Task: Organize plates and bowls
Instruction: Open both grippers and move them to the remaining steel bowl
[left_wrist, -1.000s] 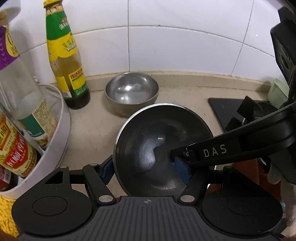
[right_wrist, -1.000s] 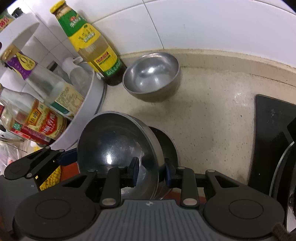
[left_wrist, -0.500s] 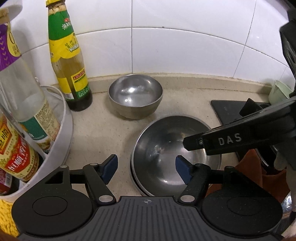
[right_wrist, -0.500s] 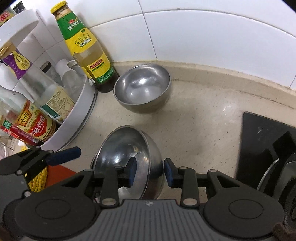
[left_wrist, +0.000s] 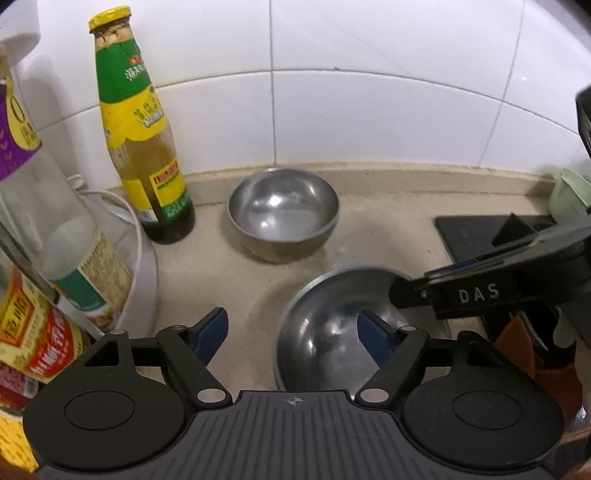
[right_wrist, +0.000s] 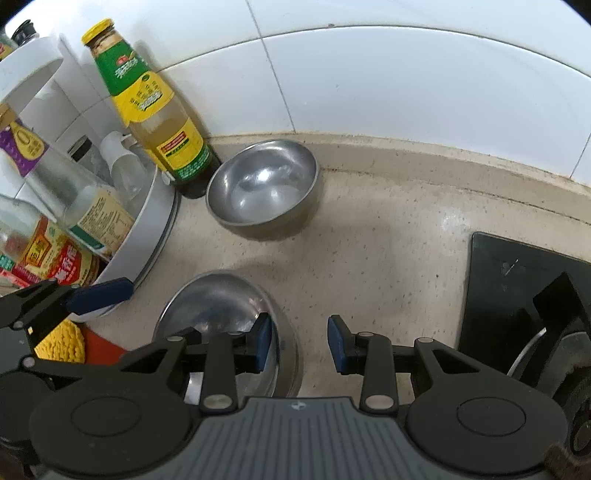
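Observation:
A large steel bowl rests on the beige counter near the front; it also shows in the right wrist view. A smaller steel bowl stands upright near the back wall, also in the right wrist view. My left gripper is open and empty, its right finger over the large bowl. My right gripper is open and empty, its left finger over the large bowl's right rim. The right gripper's arm crosses above the large bowl in the left wrist view.
A tall green and yellow sauce bottle stands left of the small bowl. A white round rack with several bottles is at the left. A black stove top lies at the right. A pale green cup stands by the wall.
The large bowl was lowered onto the counter. My right gripper opened and let go of its rim. Both grippers have drawn back a little.

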